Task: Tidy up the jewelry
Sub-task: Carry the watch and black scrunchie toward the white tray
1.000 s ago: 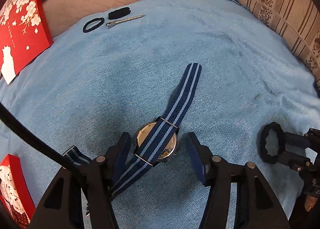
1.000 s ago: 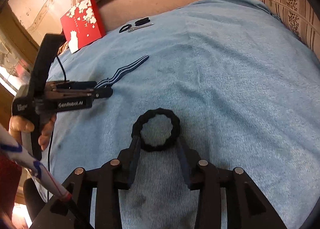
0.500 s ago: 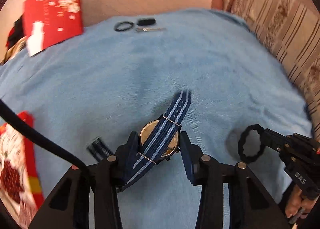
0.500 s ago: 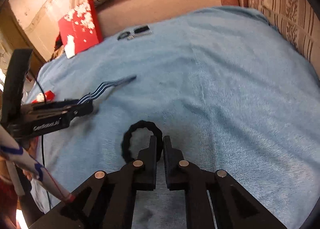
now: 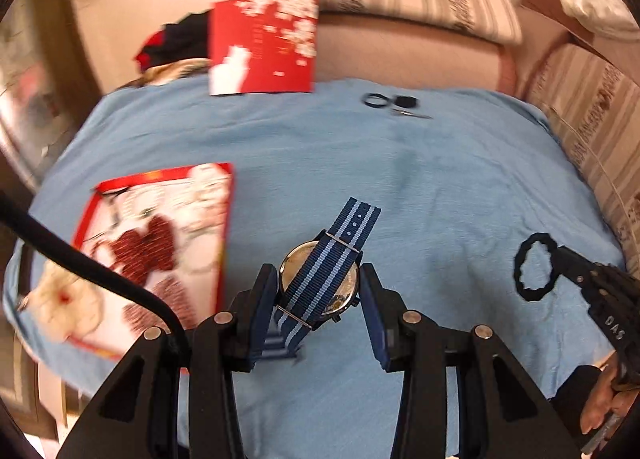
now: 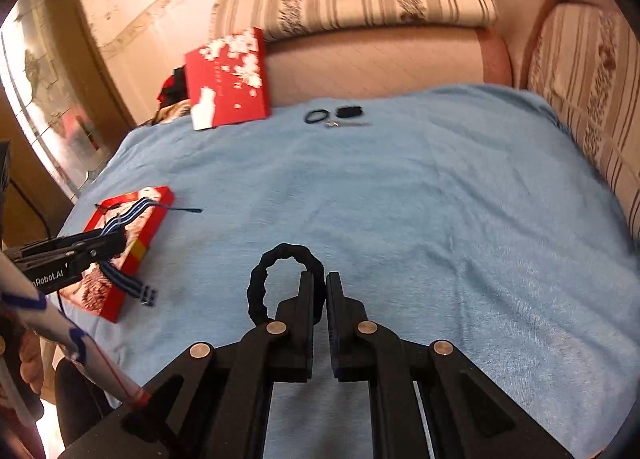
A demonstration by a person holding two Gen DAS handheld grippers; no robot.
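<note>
My left gripper (image 5: 319, 287) is shut on a round watch (image 5: 352, 227) with a blue striped strap. It holds the watch by the case, above the blue blanket (image 5: 440, 179), and the strap ends hang free. From the right wrist view the left gripper (image 6: 112, 243) and the strap (image 6: 124, 281) hang over an open red box (image 6: 140, 247). My right gripper (image 6: 320, 279) is shut on a black wavy ring (image 6: 288, 249), which stands up off to the left of the jaws. The ring (image 5: 518, 269) shows at the right of the left wrist view.
The open red box (image 5: 168, 173) lies at the blanket's left edge with jewelry inside. A red blossom-printed lid (image 5: 264, 47) leans against the sofa. A black hair tie (image 5: 374, 100), a small black item (image 5: 405, 101) and a metal clip (image 5: 412, 113) lie at the back. Striped cushions surround the blanket.
Both grippers closed and rose: the left took the watch and carried it left toward the open red box, and the right took the black ring off the blanket.
</note>
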